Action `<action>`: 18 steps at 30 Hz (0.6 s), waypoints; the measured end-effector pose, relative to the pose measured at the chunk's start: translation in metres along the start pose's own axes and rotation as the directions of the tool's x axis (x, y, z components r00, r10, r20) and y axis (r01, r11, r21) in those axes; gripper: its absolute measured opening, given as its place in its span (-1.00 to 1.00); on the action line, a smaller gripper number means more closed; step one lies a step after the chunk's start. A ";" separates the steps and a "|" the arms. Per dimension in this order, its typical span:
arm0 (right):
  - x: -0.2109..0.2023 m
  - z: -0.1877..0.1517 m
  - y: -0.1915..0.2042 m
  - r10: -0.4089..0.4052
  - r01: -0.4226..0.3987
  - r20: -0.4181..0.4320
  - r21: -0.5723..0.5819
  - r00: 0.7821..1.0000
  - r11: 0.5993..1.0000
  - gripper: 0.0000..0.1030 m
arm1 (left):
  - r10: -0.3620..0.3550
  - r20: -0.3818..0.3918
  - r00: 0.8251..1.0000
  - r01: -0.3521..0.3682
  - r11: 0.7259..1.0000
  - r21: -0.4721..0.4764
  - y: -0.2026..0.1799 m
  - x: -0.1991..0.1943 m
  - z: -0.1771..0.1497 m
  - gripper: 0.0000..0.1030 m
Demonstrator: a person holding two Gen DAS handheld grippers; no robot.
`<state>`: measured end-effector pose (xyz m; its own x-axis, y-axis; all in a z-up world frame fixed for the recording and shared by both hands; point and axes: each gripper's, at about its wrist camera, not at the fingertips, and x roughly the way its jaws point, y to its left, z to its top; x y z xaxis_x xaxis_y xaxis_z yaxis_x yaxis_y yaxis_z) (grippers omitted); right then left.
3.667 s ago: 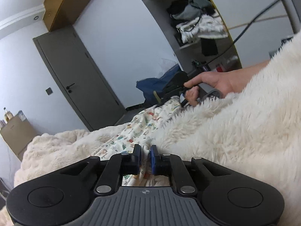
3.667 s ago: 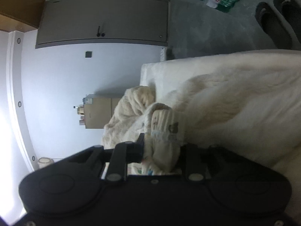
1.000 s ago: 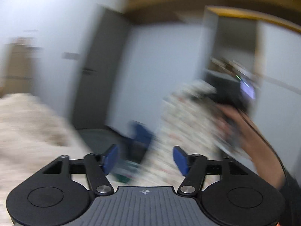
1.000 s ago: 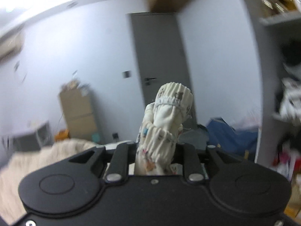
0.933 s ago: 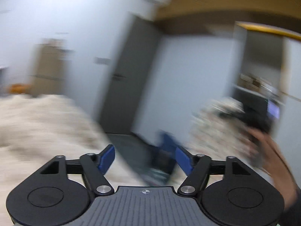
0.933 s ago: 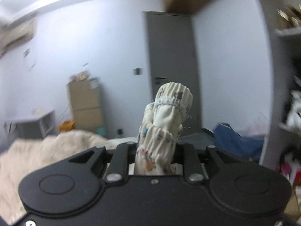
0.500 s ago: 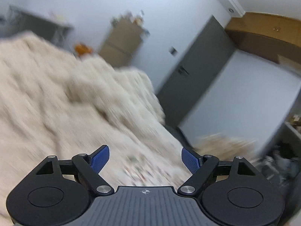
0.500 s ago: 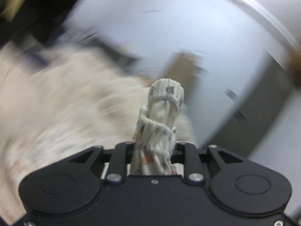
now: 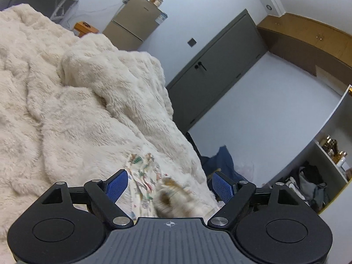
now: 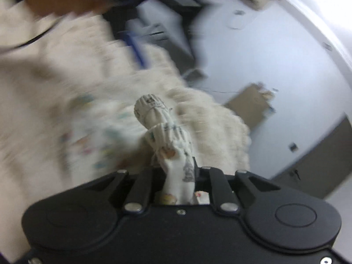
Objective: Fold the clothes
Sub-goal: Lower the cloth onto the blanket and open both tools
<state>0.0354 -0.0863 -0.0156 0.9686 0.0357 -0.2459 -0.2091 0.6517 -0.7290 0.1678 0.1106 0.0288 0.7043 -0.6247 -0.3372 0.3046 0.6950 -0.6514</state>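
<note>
**Printed garment bunched in the right claw, left claw spread over the bed**

Right claw (image 10: 176, 171) is closing on a bunched, gathered piece of the printed garment (image 10: 162, 136), which stands up from between its jaws like a ribbed cuff, with more of the same cloth trailing away to the left in a blur. The pads look pressed on the cloth from both sides. Left claw (image 9: 168, 183) is spread wide, its blue pads (image 9: 115, 183) well apart and pressing on nothing; a stretch of the printed garment (image 9: 143, 176) lies on the bed between and just beyond them, and a blurred lump of the cloth sits nearer the claw's body.

Largest in both views is the cream fluffy blanket (image 9: 72, 101), rumpled into thick folds, which covers the bed and carries the garment. Behind it stands a dark grey double door (image 9: 211, 66), and farther left a tan fridge (image 9: 134, 25) with bottles on top. A white shelf unit (image 9: 325, 165) on the right holds bags and bottles. A blue bag (image 9: 222, 160) lies on the floor past the bed's edge. The right wrist view is strongly smeared by motion, so little beyond the cloth reads clearly there.
</note>
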 end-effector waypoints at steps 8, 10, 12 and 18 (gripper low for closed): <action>-0.004 0.008 0.061 0.067 -0.059 0.013 -0.320 0.998 0.945 -0.44 | 0.158 0.092 0.983 -0.152 0.986 -0.064 0.018 -0.012 0.007 0.54; -0.012 0.003 0.071 0.086 -0.075 0.015 -0.368 0.996 0.927 -0.41 | 0.169 0.036 0.985 -0.168 0.985 -0.036 0.020 -0.003 0.006 0.54; -0.021 0.003 0.068 0.090 -0.072 0.033 -0.364 0.995 0.929 -0.05 | 0.130 -0.056 0.990 -0.130 0.991 -0.006 0.022 0.010 0.004 0.54; -0.071 0.008 -0.039 0.486 -0.489 0.053 0.078 0.872 0.869 0.19 | -0.103 -0.274 0.956 0.068 0.989 -0.134 0.036 0.051 0.002 0.54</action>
<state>-0.0243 -0.1081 0.0358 0.7505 0.3882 -0.5348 -0.6448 0.6076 -0.4637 0.2163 0.1047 -0.0102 0.4665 -0.7665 -0.4414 0.2631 0.5967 -0.7581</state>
